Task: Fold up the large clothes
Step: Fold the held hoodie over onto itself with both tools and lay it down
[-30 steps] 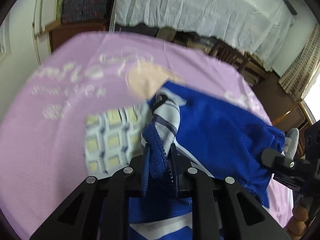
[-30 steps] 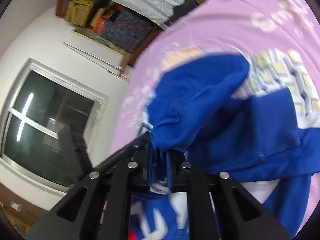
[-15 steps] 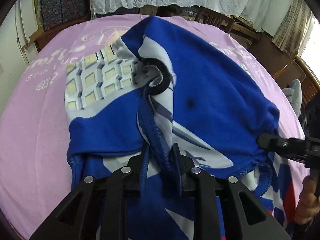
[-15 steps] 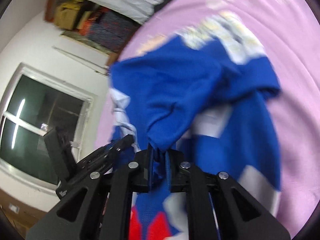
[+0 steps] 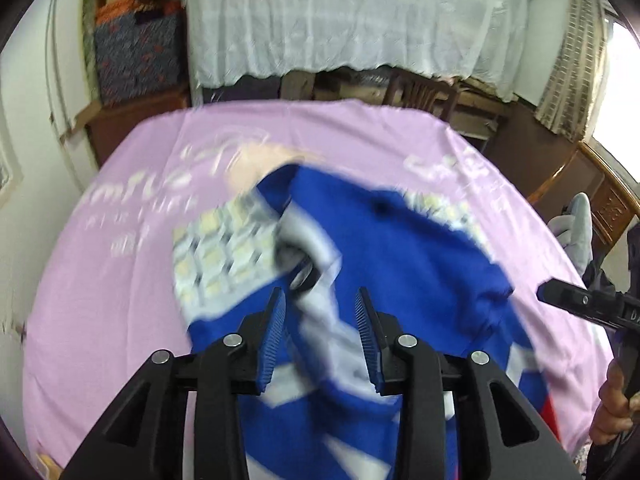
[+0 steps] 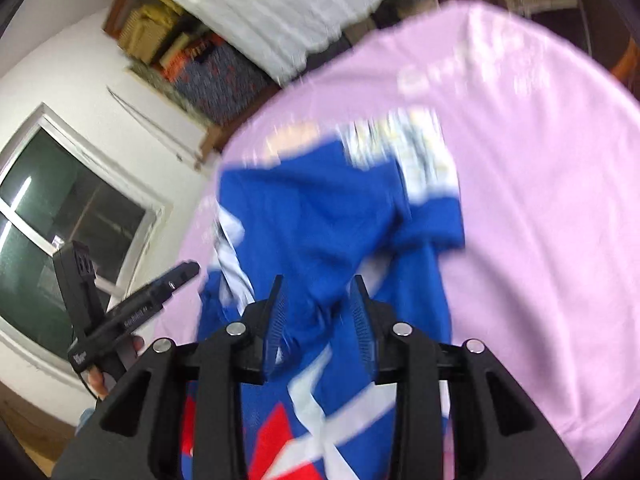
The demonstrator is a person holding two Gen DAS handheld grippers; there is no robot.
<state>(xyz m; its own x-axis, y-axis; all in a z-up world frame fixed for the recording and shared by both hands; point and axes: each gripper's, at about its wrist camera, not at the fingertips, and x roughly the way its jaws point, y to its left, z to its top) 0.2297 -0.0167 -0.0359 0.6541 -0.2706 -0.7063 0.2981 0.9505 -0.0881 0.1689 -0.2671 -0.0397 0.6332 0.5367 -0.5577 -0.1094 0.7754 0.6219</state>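
A large blue jersey (image 5: pixel 408 264) with white stripes, a checked white panel and red patches lies rumpled on the pink cloth (image 5: pixel 120 280). It also shows in the right wrist view (image 6: pixel 320 232). My left gripper (image 5: pixel 320 300) is open and empty just above the jersey's collar area. My right gripper (image 6: pixel 320 288) is open and empty above the jersey's near part. The right gripper's tip (image 5: pixel 576 304) shows at the right edge of the left view. The left gripper (image 6: pixel 156 296) shows at the left of the right view. Both views are motion-blurred.
The pink cloth (image 6: pixel 540 220) with white lettering covers a table. Behind it are a white draped cover (image 5: pixel 340 20), a wooden chair (image 5: pixel 420 92), stacked boxes (image 5: pixel 136 48) and wooden furniture (image 5: pixel 580 184). A window (image 6: pixel 60 216) is at the left.
Both grippers have opened and let go of the jersey, which has dropped onto the pink cloth. Both have pulled back and up from it.
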